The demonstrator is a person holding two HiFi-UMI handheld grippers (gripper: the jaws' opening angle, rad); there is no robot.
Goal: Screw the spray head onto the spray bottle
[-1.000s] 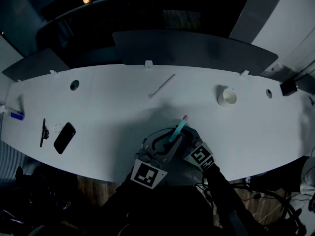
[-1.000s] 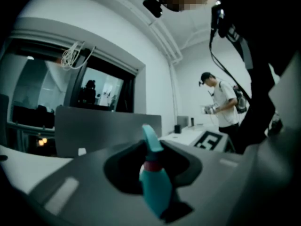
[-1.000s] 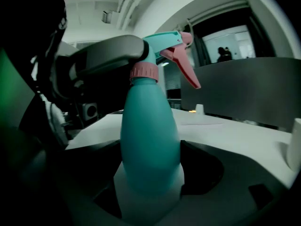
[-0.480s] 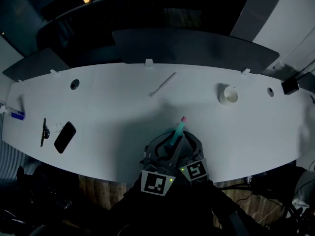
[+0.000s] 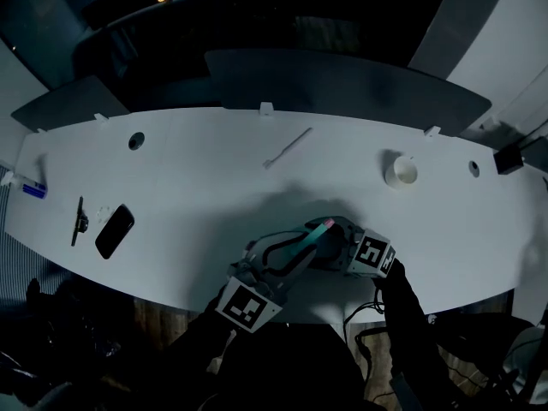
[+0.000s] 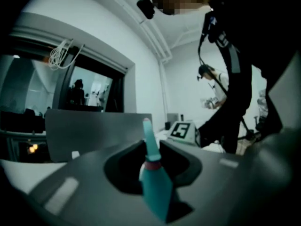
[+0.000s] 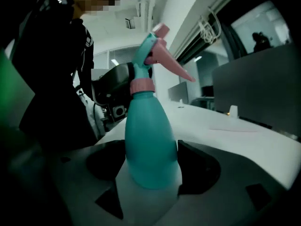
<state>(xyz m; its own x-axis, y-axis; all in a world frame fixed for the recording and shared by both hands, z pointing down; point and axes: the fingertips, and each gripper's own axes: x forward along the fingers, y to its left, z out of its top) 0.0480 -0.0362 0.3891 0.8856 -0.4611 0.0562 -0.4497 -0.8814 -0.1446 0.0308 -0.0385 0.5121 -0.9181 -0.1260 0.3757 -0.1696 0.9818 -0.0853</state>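
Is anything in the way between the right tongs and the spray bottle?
Nothing visible. The spray bottle already stands between the right tongs, whose jaws have just been closing around it. The left tongs grip the spray head on top.

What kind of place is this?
Probably an office or lab workroom: a long white desk with cable holes, grey divider screens behind it, and a large indoor window to another room.

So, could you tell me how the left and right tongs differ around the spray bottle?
The left tongs are shut on the spray bottle, while the right tongs straddle its body without pressing. The left tongs' gap is narrow; the right tongs' is wide, though it has just been closing. Both have the bottle between them.
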